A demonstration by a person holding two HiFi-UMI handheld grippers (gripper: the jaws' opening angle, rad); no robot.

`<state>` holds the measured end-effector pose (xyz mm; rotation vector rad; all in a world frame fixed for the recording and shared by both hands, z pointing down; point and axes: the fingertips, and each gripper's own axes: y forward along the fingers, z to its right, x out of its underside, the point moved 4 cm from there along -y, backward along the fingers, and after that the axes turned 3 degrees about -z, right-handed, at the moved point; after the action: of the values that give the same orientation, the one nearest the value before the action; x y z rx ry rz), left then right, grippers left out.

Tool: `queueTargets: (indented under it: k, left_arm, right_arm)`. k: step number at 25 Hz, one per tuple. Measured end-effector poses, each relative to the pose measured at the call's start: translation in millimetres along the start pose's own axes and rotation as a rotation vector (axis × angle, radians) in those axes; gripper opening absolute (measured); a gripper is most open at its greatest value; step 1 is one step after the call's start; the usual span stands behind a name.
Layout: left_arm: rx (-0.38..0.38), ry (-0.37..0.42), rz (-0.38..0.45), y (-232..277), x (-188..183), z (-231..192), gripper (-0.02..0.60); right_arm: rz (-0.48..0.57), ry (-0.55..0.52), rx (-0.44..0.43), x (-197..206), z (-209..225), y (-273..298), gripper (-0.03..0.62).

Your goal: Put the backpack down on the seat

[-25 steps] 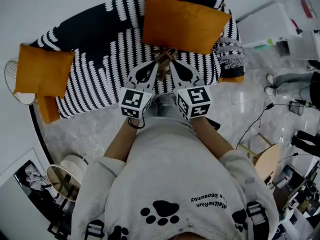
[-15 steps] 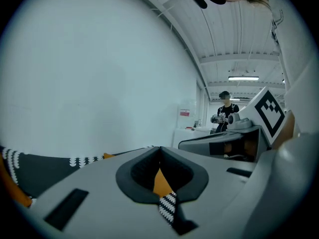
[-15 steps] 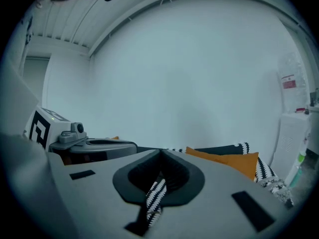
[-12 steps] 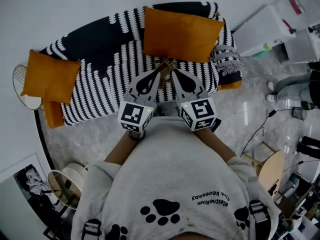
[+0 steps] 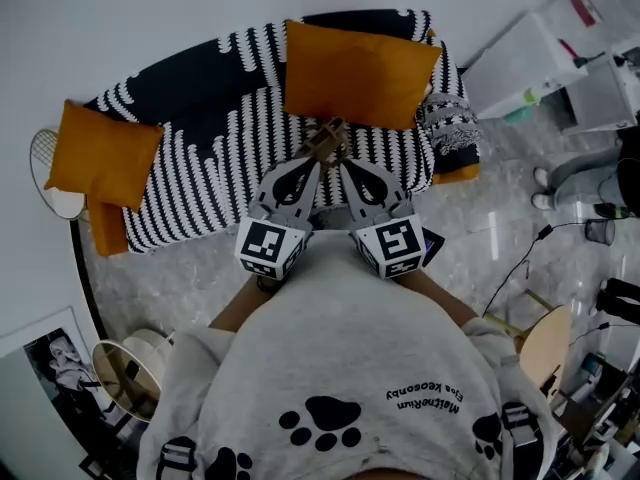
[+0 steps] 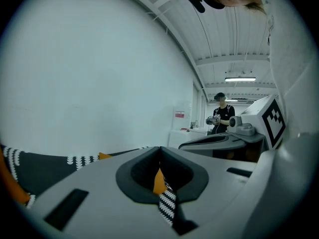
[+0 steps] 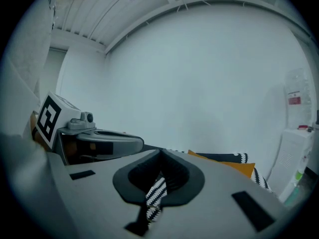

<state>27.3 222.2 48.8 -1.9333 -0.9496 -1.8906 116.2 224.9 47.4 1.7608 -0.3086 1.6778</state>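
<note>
Grey straps with buckles lie over the shoulders of the person holding me; the backpack itself is hidden behind the body. The seat is a black-and-white striped sofa straight ahead, with one orange cushion on its back and another at its left end. My left gripper and right gripper are held side by side over the sofa's front edge, tips nearly touching each other. Both are shut with nothing between the jaws.
A white cabinet stands right of the sofa, with someone's legs beside it. Cables cross the marble floor near a wooden stool. A round mesh object and a framed picture are at the left. Another person stands far off.
Both grippers stay shut and side by side. The head view has drifted, so the sofa sits slightly further left and the marker cubes slightly lower in the picture.
</note>
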Motion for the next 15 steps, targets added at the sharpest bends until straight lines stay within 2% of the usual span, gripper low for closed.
queueTargets:
  k: [7, 15]
  left_arm:
    - [0.017, 0.025, -0.004, 7, 0, 18, 0.02]
    - [0.03, 0.013, -0.016, 12, 3, 13, 0.02]
  right_arm:
    - [-0.006, -0.005, -0.027, 6, 6, -12, 0.034]
    - [-0.024, 0.028, -0.019, 11, 11, -5, 0.034]
